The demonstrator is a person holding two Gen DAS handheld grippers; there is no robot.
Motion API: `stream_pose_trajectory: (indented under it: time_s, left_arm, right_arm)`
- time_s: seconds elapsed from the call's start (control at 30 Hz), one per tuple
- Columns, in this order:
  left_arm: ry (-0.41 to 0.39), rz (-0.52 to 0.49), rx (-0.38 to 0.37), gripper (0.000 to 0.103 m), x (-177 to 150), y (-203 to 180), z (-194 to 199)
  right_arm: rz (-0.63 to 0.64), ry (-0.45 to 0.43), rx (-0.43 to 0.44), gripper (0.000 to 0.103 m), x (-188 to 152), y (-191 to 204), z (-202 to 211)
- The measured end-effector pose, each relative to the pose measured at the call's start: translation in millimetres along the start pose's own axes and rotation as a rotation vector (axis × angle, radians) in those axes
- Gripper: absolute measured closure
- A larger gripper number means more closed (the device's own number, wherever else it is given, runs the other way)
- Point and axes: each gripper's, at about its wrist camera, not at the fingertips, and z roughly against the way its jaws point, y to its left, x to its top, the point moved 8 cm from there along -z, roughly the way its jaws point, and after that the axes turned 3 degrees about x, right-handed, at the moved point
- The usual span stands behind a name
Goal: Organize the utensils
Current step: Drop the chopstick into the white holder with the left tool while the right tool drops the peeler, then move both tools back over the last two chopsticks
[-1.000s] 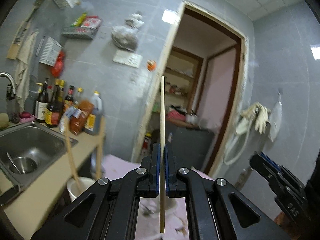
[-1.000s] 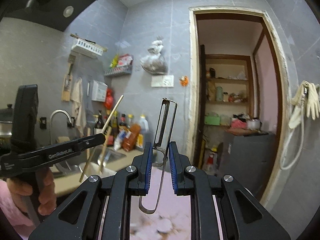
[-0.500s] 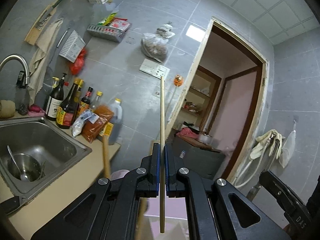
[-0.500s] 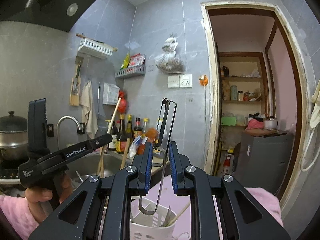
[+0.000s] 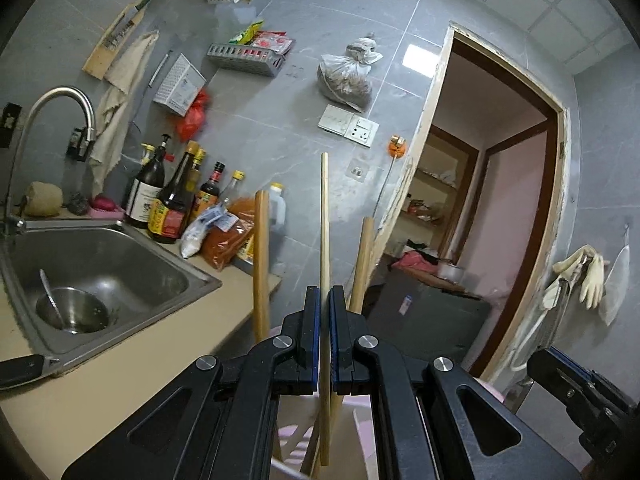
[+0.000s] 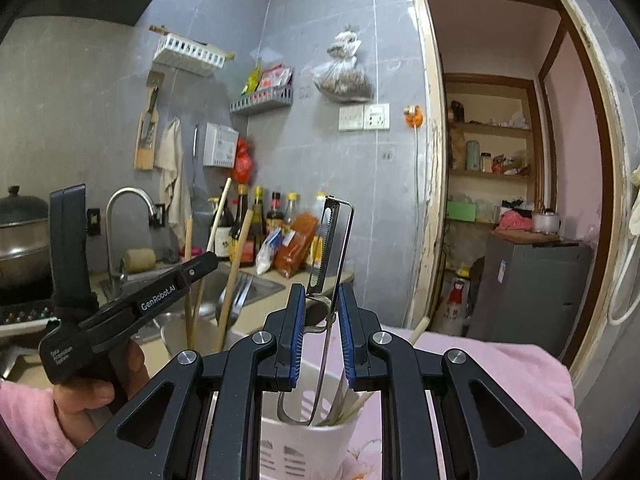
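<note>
Left claw was clenched on a single wooden chopstick, held upright between the blue pads, its top end standing well above the fingertips and its lower end hanging below them. Two thicker wooden handles rose just beside it, one on each side, their lower ends hidden behind the claw body.

Right claw was grasping a metal peeler. The serrated blade stood up above the fingers, tilted slightly; the looped wire handle hung down between the pads and reached to the mouth of a white slotted utensil holder. The holder stood directly beneath the right claw on a pink cloth. Inside it, a few thin utensil ends showed; what they were could not be told.

In the right wrist view the left claw appeared at left, gripped by a hand in a pink sleeve, the chopstick slanting up from its tip.

Background: steel sink set in the beige bench, a metal bowl with a spoon in the basin, sauce bottles lined against the grey tiled wall, open doorway to the right.
</note>
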Motion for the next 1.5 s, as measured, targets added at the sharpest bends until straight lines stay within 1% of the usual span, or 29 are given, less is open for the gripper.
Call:
stream_pose_trajectory:
  time_s: [0.13, 0.27, 0.5, 0.7, 0.87, 0.9, 0.97, 1.03, 1.07, 1.13, 1.17, 1.2, 1.23, 1.27, 1.33, 1.4, 1.47, 1.5]
  left_arm:
    - [0.008, -0.041, 0.018, 0.100, -12, -6, 1]
    - [0.044, -0.061, 0.028, 0.100, -21, -8, -1]
    - [0.131, -0.008, -0.021, 0.100, -25, -5, 1]
    - [0.172, -0.003, -0.048, 0.099, -25, -8, 7]
    - [0.180, 0.011, -0.065, 0.096, -18, -12, 16]
    - [0.179, 0.009, -0.068, 0.093, -16, -14, 18]
    - [0.172, -0.008, -0.062, 0.085, -11, -19, 24]
    - [0.160, -0.038, -0.062, 0.072, -6, -27, 32]
    - [0.150, -0.056, -0.064, 0.070, -3, -33, 37]
    - [0.137, -0.091, -0.070, 0.062, 0, -44, 45]
    - [0.135, -0.103, -0.072, 0.059, 1, -48, 47]
    - [0.134, -0.123, -0.075, 0.055, 1, -55, 51]
    - [0.136, -0.136, -0.083, 0.050, 1, -60, 54]
    - [0.139, -0.149, -0.089, 0.049, 0, -66, 56]
    - [0.148, -0.173, -0.106, 0.045, -2, -77, 60]
    - [0.153, -0.182, -0.126, 0.042, -6, -88, 64]
    - [0.157, -0.182, -0.144, 0.037, -8, -95, 67]
    - [0.161, -0.182, -0.156, 0.033, -11, -100, 68]
  right_arm:
    - [-0.007, 0.021, 0.019, 0.089, -8, 1, -5]
    - [-0.012, 0.040, 0.031, 0.088, -13, 0, -8]
    - [-0.009, 0.059, 0.054, 0.088, -17, 4, -10]
    - [0.001, 0.047, 0.052, 0.087, -15, 7, -5]
    - [-0.004, 0.016, 0.049, 0.083, -7, 6, 5]
    - [-0.006, 0.004, 0.046, 0.083, -4, 5, 9]
    - [-0.006, -0.021, 0.034, 0.076, 3, 4, 16]
    - [-0.003, -0.046, 0.014, 0.075, 10, 1, 25]
    - [-0.003, -0.054, 0.006, 0.075, 12, -1, 29]
    - [-0.003, -0.075, -0.021, 0.072, 18, -7, 40]
    - [-0.004, -0.081, -0.031, 0.067, 20, -10, 44]
    - [-0.007, -0.088, -0.042, 0.063, 21, -14, 50]
    - [-0.011, -0.100, -0.054, 0.054, 22, -18, 57]
    - [-0.011, -0.106, -0.063, 0.049, 24, -21, 62]
    - [-0.004, -0.111, -0.096, 0.045, 25, -29, 72]
    - [-0.005, -0.115, -0.127, 0.039, 24, -39, 84]
    - [-0.008, -0.118, -0.149, 0.028, 24, -47, 95]
    - [-0.005, -0.118, -0.164, 0.026, 23, -52, 101]
